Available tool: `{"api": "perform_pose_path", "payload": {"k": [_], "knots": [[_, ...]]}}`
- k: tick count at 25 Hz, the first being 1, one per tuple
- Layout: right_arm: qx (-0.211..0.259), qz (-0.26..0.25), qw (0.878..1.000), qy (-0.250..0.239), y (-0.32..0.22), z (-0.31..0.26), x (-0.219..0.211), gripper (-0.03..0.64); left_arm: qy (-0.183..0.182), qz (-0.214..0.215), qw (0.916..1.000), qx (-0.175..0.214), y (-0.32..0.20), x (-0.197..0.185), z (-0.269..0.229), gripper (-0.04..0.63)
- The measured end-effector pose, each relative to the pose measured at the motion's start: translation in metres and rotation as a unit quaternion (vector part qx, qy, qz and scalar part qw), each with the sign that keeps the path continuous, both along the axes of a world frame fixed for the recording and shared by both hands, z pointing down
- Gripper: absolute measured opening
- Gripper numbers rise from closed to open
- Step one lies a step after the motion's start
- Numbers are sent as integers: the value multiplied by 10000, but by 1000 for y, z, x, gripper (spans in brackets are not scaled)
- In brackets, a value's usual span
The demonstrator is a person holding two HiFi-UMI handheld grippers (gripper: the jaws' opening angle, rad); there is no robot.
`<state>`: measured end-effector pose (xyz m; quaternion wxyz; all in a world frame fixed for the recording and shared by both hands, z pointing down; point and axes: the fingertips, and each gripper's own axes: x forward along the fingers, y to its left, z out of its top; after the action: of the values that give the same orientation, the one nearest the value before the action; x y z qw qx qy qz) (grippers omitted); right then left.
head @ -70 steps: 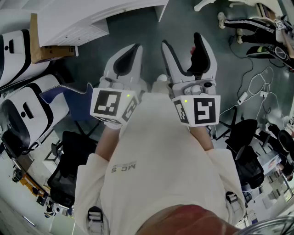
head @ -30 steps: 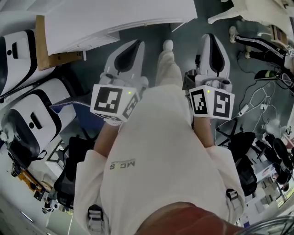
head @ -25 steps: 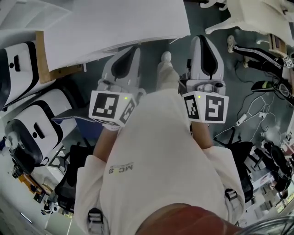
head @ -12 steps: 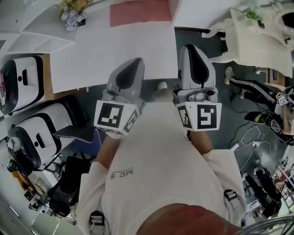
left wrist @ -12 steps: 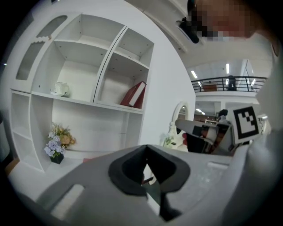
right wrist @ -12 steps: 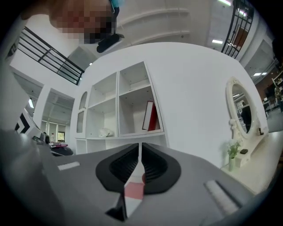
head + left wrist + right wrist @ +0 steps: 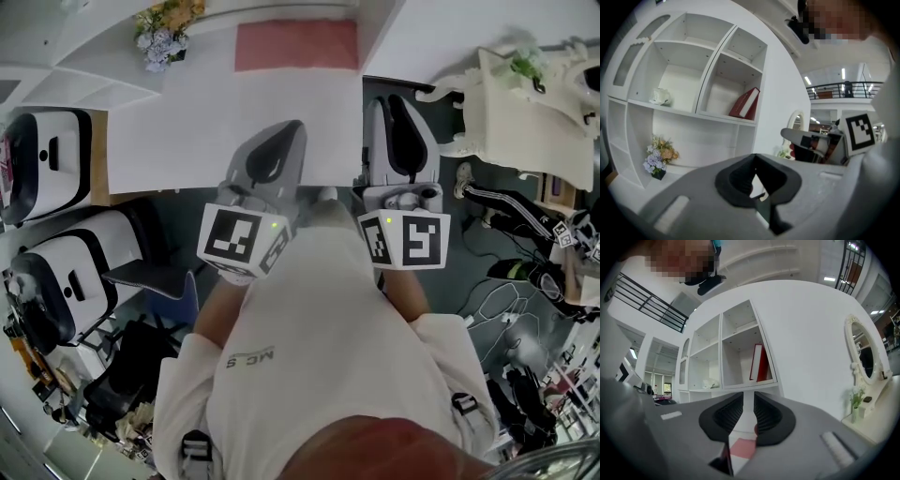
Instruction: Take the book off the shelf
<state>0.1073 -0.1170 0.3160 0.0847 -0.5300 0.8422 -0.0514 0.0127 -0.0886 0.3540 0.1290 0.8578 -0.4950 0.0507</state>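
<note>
A red book [image 7: 745, 103] leans upright in the upper right compartment of the white shelf unit [image 7: 710, 75]; the right gripper view shows the book [image 7: 760, 363] straight ahead, well above and beyond the jaws. Both grippers are held side by side in front of the shelf's low white ledge [image 7: 187, 131]. My left gripper [image 7: 286, 131] looks shut and empty. My right gripper [image 7: 394, 103] has a narrow gap between its pads [image 7: 764, 416]; its jaws are opening with nothing between them. A flat red rectangle [image 7: 295, 44] lies on the ledge ahead.
A flower bunch [image 7: 164, 28] stands at the ledge's left, and a pale object [image 7: 660, 96] sits in a left compartment. An ornate white dressing table [image 7: 525, 94] with an oval mirror [image 7: 865, 355] is to the right. White machines [image 7: 47, 159] line the left; cables [image 7: 525, 272] lie on the floor.
The view has risen from the floor to the shelf ledge, and both grippers have come forward over its edge. The right jaws, wide apart at first, then closed, now part slightly.
</note>
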Motion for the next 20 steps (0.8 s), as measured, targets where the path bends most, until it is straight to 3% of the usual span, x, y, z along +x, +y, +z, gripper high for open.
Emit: {"api": "perform_pose_path", "payload": {"k": [20], "knots": [[627, 58, 9978, 199, -78, -59, -42, 172, -36, 228, 9989, 410, -53, -24, -39, 0]]}}
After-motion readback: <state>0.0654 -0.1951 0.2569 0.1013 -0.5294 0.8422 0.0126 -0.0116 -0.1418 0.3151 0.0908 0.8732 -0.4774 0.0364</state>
